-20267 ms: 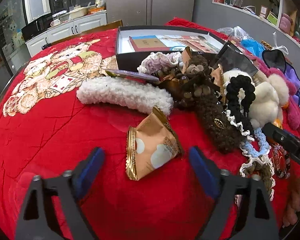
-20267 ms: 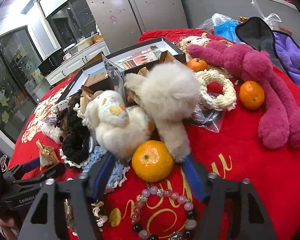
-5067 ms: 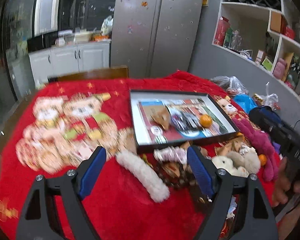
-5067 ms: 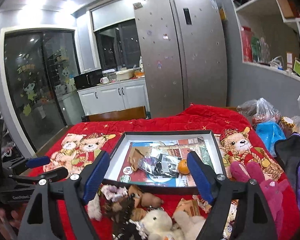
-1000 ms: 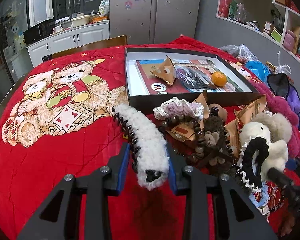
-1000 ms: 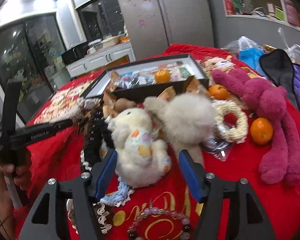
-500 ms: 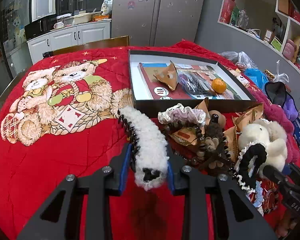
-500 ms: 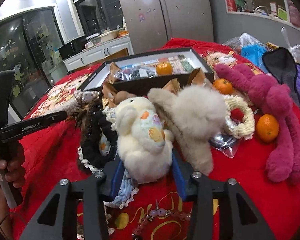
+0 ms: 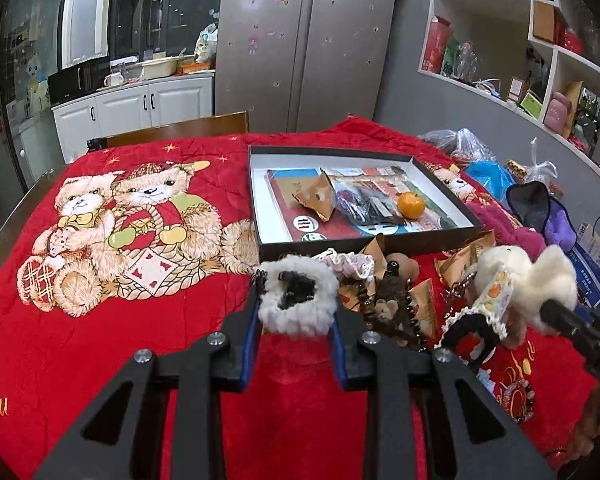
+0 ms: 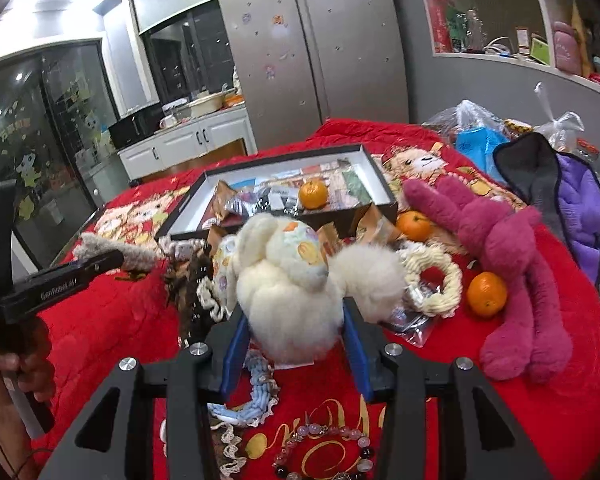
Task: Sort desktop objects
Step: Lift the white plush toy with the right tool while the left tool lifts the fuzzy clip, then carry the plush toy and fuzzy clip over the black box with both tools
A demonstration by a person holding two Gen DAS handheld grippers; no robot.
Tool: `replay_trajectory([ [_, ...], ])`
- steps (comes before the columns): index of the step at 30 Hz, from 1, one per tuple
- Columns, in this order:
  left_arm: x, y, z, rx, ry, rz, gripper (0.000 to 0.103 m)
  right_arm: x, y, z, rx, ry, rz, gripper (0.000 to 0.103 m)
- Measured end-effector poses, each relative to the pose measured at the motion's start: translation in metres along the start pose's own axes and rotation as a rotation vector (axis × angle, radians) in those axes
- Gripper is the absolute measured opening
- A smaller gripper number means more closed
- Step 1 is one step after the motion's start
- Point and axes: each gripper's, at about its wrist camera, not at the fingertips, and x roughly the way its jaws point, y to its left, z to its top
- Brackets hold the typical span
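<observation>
My left gripper (image 9: 296, 308) is shut on a white fluffy hair claw (image 9: 298, 300) and holds it above the red cloth, end-on to the camera. My right gripper (image 10: 294, 320) is shut on a cream plush toy (image 10: 288, 276) and holds it lifted; the toy also shows in the left wrist view (image 9: 524, 276). The black open box (image 9: 260, 196) lies behind, holding a snack packet (image 9: 316, 198), a clear bag (image 9: 360, 204) and an orange (image 9: 411, 205). It also shows in the right wrist view (image 10: 188, 208).
A pile of hair ties, brown clips and snack packets (image 9: 388, 292) lies before the box. A pink plush rabbit (image 10: 512, 256), two oranges (image 10: 486, 288), a rope ring (image 10: 440, 276) and a bead bracelet (image 10: 320, 440) lie on the right. Bags sit at the far right.
Both grippers have risen. The hair claw has lifted off the cloth and tilted end-on. The cream plush toy has come up off the pile in the right gripper.
</observation>
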Motion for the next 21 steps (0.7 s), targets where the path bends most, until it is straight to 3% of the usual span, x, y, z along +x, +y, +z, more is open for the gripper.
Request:
replay_trajectory([
  [9,-0.02,-0.009,0.007,0.007,-0.045,-0.04,0.03,-0.035,0.013,0.024,-0.017,-0.094,0.004,0.044],
  [21,-0.036,-0.026,0.022,0.028,-0.058,-0.096,0.03,-0.046,0.03,0.04,-0.029,-0.125,0.028,0.044],
])
